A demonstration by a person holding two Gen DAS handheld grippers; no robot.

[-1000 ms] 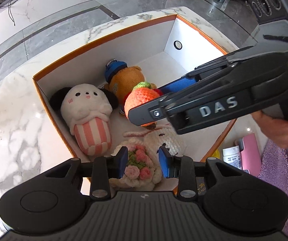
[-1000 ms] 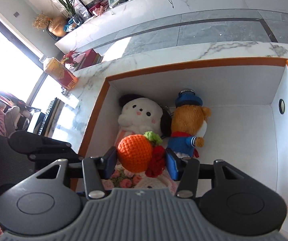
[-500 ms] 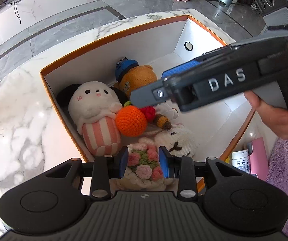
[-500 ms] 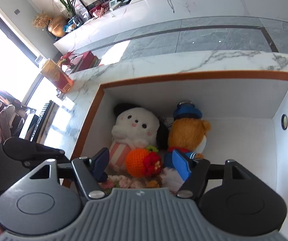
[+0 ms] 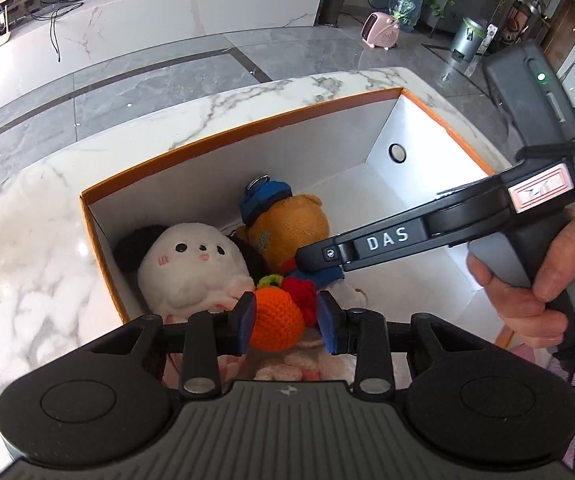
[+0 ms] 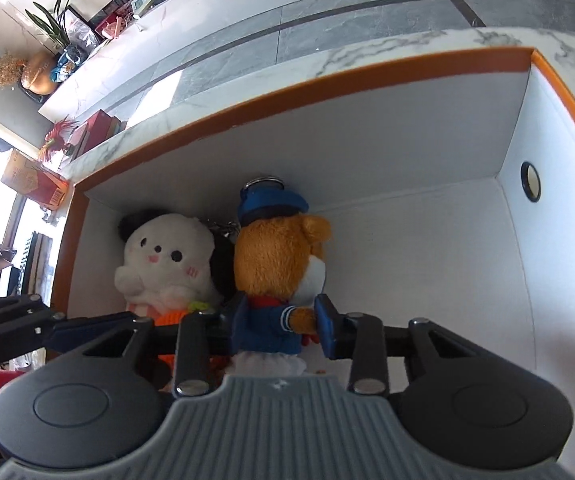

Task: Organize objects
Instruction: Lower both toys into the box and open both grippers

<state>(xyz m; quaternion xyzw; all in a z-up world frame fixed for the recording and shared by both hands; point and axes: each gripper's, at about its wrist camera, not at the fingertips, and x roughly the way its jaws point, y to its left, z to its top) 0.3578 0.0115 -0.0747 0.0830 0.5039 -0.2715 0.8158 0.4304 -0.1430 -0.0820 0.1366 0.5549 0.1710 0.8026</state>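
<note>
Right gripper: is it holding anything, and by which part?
The right gripper is closing its jaws around the bear, at its blue-jacketed torso; whether they grip yet cannot be told.

You see a box (image 5: pixel 215 148) with an orange rim and white inside, on white marble (image 5: pixel 27 264) veined grey. At its nine o'clock end: a white plush (image 5: pixel 191 264) with black ears, an orange crocheted fruit (image 5: pixel 277 324), a tan bear (image 6: pixel 275 256) in blue.

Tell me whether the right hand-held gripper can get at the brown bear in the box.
Probably yes. The right hand-held gripper already straddles the brown bear, its jaws closing around the blue jacket, and nothing blocks it from above in the box.
</note>
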